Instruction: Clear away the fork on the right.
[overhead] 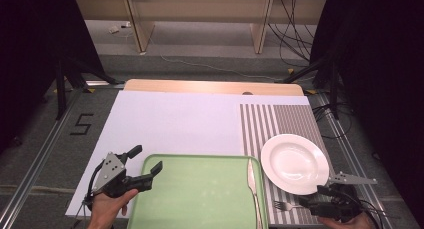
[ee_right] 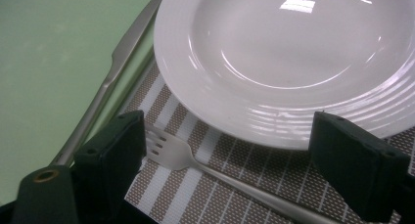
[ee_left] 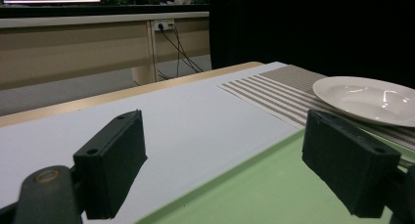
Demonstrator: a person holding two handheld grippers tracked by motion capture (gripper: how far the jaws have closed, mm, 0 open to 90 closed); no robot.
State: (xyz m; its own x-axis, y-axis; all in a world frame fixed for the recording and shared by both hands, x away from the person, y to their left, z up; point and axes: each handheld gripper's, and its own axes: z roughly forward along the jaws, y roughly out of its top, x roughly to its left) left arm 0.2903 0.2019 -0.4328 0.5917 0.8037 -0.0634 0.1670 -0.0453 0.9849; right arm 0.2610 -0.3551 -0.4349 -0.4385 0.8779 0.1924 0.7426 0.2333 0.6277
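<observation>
A white plate sits on a striped placemat at the right. A fork lies on the mat in front of the plate, its tines pointing toward a green tray. A knife rests along the tray's right rim. My right gripper is open; in the right gripper view the fork lies between its jaws, tines by the left one, with the plate just beyond. My left gripper is open over the tray's left edge and holds nothing.
A white sheet covers the table's left and middle. The wooden table edge runs along the far side. Beyond it are floor, desk legs and cables. The inside of the tray is bare apart from the knife.
</observation>
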